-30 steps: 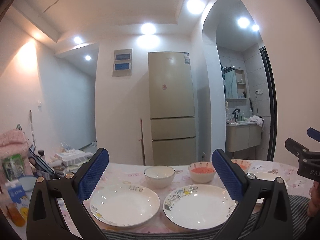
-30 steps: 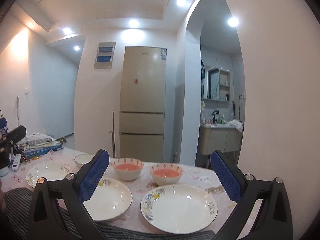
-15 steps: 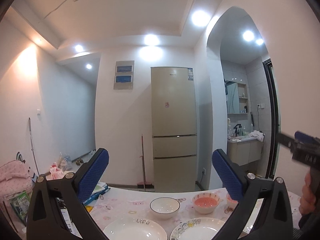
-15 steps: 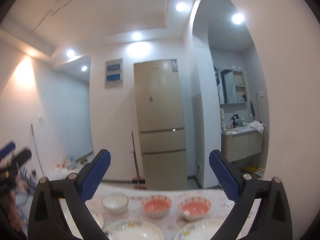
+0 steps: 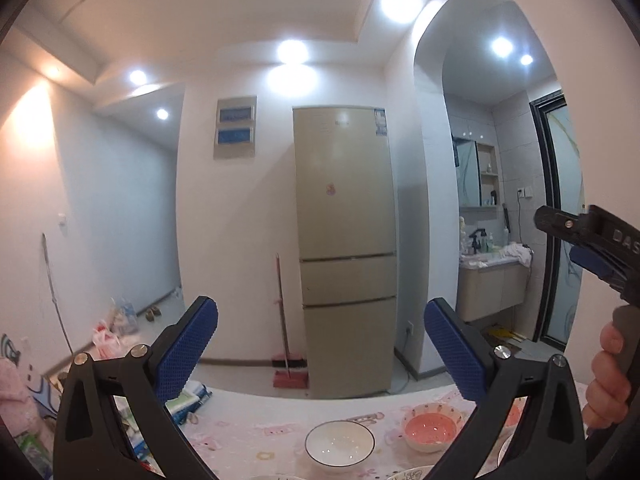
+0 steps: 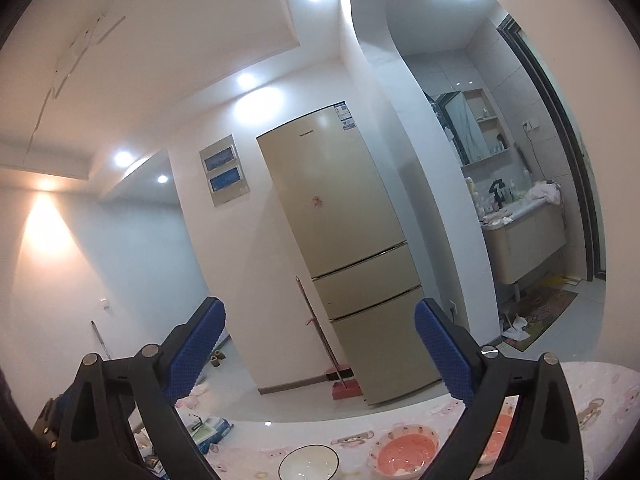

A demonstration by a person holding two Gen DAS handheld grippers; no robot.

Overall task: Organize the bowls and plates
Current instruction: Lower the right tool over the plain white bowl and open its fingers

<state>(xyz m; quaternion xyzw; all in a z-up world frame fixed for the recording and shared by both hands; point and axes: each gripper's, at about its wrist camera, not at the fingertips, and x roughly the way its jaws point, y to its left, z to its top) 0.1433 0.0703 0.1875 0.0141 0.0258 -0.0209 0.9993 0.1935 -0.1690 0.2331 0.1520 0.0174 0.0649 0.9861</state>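
Left gripper (image 5: 320,354): jaws wide, empty. Right gripper (image 6: 320,354): jaws wide, empty, view tilted. Left view alone shows the right hand (image 5: 608,380), lower right. White bowl (image 5: 340,446) and pink bowl (image 5: 430,429): bottom centre, on pink-patterned table (image 5: 248,428). Beige fridge (image 5: 346,248) behind.
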